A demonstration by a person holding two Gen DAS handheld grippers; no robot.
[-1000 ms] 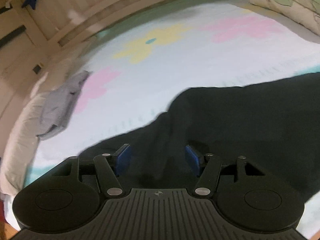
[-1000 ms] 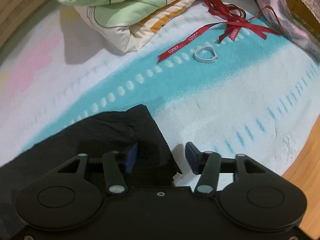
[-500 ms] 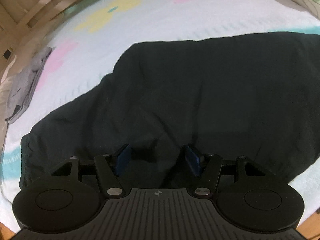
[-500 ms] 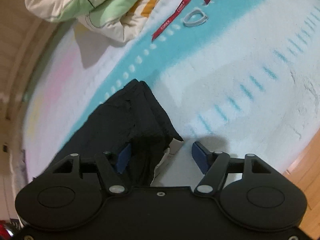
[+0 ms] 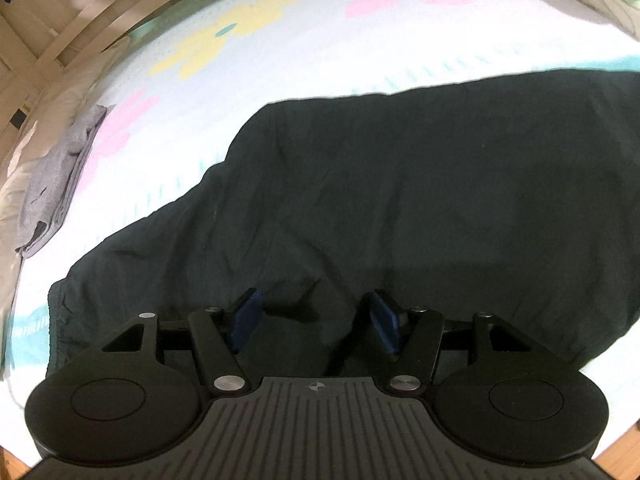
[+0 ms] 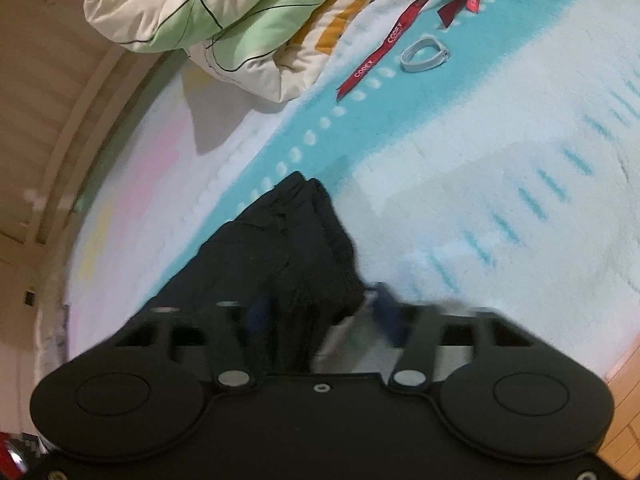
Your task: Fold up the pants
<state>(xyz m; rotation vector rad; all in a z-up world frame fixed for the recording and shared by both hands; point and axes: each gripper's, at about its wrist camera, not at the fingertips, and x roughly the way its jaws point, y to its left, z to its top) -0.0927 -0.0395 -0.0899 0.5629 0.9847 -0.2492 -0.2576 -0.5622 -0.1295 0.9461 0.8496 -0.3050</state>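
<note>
Black pants (image 5: 400,200) lie spread across the pastel blanket (image 5: 320,40), wrinkled, and fill most of the left wrist view. My left gripper (image 5: 316,320) hovers low over their near edge; its blue pads stand apart with a small ridge of cloth between them, not pinched. In the right wrist view one bunched end of the pants (image 6: 280,248) runs in between the fingers of my right gripper (image 6: 324,312). Its jaws are closing around that end; the pads are blurred by motion and still show a gap. A pale inner lining shows beside the right pad.
A folded grey garment (image 5: 56,184) lies at the blanket's left edge, by the slatted bed rail (image 5: 80,12). A rumpled cream and green quilt (image 6: 224,16), a red ribbon (image 6: 400,36) and a small white ring (image 6: 424,54) lie beyond the pants' end. Wooden floor (image 6: 624,380) shows at the right.
The left gripper dropped and tipped down over the pants, which now fill its view. The right gripper sank and rolled, its jaws widened, then narrowed around the pants' end.
</note>
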